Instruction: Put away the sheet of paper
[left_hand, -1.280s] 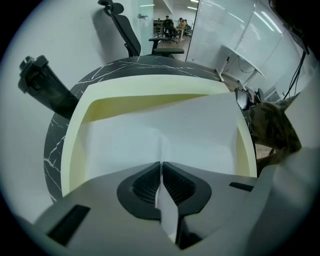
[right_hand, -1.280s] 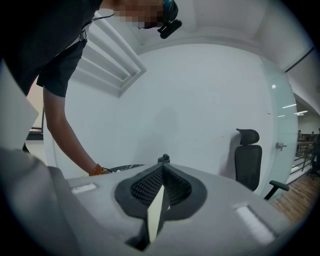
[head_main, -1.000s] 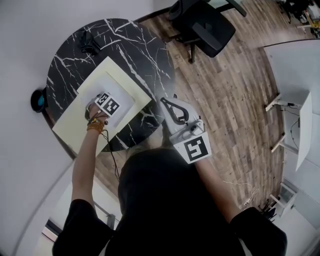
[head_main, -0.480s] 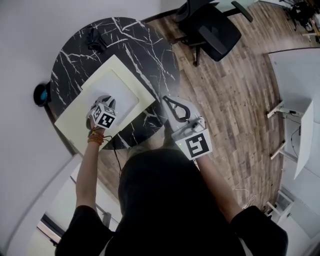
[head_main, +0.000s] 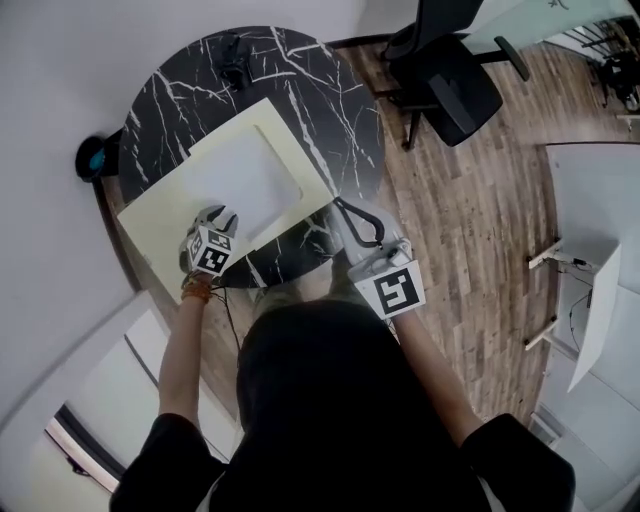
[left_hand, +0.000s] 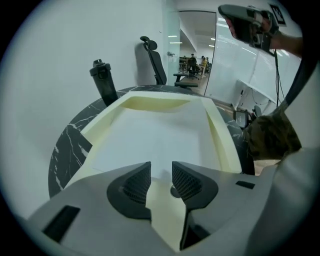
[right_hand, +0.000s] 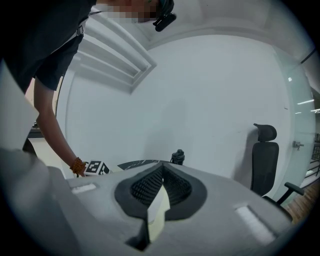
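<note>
Just beyond opening left gripper jaws, paper, unheld

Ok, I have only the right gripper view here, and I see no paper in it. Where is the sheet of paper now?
Observer: The sheet of paper lies flat on the cream folder, on the marble table.
Operator: Does the left gripper hold it?
Observer: No. The left gripper is at the folder's near edge. Its jaws are opening and the pads press on nothing.
Operator: And where is my right gripper?
Observer: The right gripper is over the table's near edge, close beside the folder's corner.
</note>
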